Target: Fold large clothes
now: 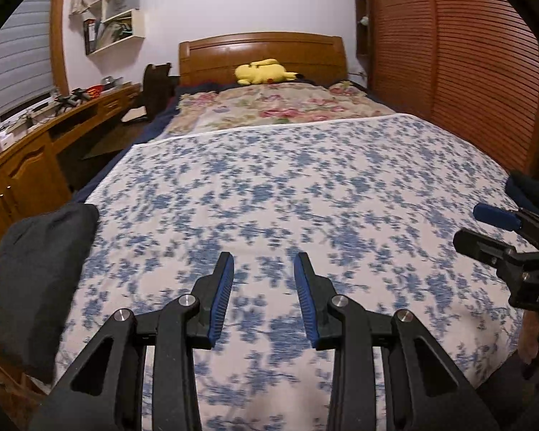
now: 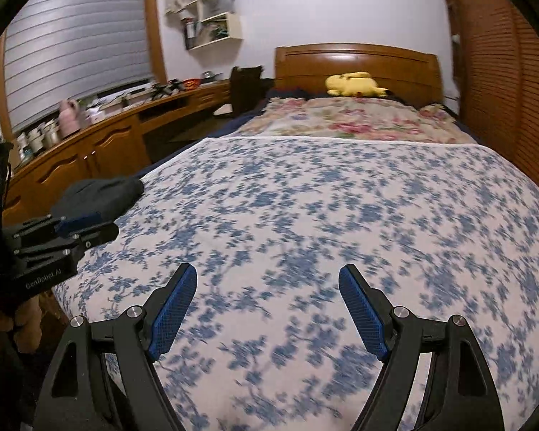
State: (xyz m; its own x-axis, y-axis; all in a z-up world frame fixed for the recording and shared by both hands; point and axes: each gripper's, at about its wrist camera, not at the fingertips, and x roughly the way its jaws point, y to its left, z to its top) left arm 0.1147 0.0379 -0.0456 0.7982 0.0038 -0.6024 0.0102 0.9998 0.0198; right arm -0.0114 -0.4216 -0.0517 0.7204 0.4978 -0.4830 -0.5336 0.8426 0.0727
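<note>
Hovering over blue-floral sheet (image 1: 305, 186), left hand-held gripper (image 1: 264, 262) narrowly parted, right hand-held gripper (image 2: 267, 276) wide, dark garment (image 1: 36, 280) beside.

Home bedroom, wooden bed (image 1: 260, 54), yellow plush toy (image 1: 264, 72), louvered wardrobe (image 1: 449, 54)

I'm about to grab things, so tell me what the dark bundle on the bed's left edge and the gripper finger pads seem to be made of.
Dark bundle: looks like soft, matte knit or fleece cloth, judging by its slumped, rounded folds; the exact fabric is unclear.
Finger pads: blue, apparently rubber or soft plastic, with a fine grid texture and matte finish, on black rigid arms.
</note>
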